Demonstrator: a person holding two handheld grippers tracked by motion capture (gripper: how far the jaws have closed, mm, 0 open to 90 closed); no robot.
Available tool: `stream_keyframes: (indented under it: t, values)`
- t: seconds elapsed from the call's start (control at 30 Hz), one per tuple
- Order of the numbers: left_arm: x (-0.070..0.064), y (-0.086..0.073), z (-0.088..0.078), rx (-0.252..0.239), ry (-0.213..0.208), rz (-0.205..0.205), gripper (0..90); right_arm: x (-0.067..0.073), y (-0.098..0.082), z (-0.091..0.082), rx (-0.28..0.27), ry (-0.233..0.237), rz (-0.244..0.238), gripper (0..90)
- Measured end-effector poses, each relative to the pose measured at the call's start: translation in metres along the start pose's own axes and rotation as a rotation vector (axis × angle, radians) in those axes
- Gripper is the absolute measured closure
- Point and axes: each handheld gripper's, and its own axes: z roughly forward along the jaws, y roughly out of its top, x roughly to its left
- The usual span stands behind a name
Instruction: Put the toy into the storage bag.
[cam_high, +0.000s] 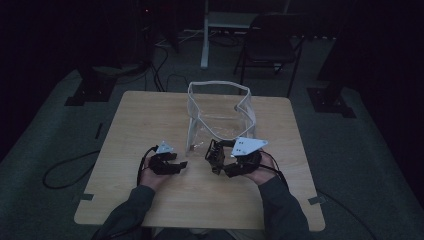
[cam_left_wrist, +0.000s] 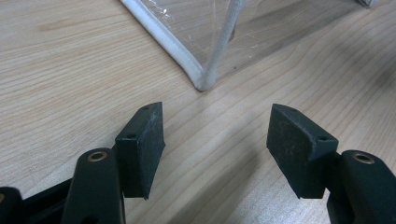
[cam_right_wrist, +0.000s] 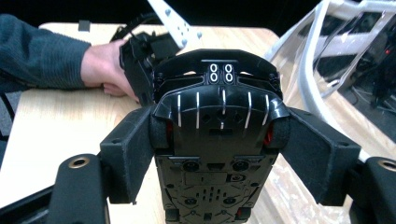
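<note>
Toy car (cam_right_wrist: 217, 140) underside faces right gripper view; high view blurs it.

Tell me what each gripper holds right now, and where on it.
Right gripper clamps a black toy car across its sides, underside facing the camera. Left gripper holds nothing.

Toy car (cam_right_wrist: 217, 140): black underside, white stripes across its bumper, small red spots at the wheels.
Bag (cam_high: 220, 112): clear plastic, white piping along every edge.
Table (cam_high: 150, 120): pale wood, fine straight grain.
Right gripper (cam_right_wrist: 217, 154): black jaws, brass-coloured rivets, light grey top plate.
Left gripper (cam_left_wrist: 215, 144): black, matt pads flecked with pale dust.
Sleeve (cam_right_wrist: 39, 53): dark grey-green knit.
Floor (cam_high: 370, 165): dull grey carpet.
</note>
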Motion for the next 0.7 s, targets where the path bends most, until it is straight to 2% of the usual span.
stream_keyframes:
  t: [0.17,0.23,0.7]
  values:
    - [0.0,0.0,0.0,-0.001,0.0,-0.002,37.3,-0.002,0.008,-0.005,-0.023,0.006,-0.004,27.1]
    - [0.0,0.0,0.0,0.002,-0.002,-0.001,37.2,-0.003,0.014,-0.011,-0.049,0.011,-0.005,27.1]
    - [0.001,0.0,0.0,0.003,-0.005,-0.004,37.2,-0.009,0.039,-0.024,-0.089,-0.003,-0.012,27.1]
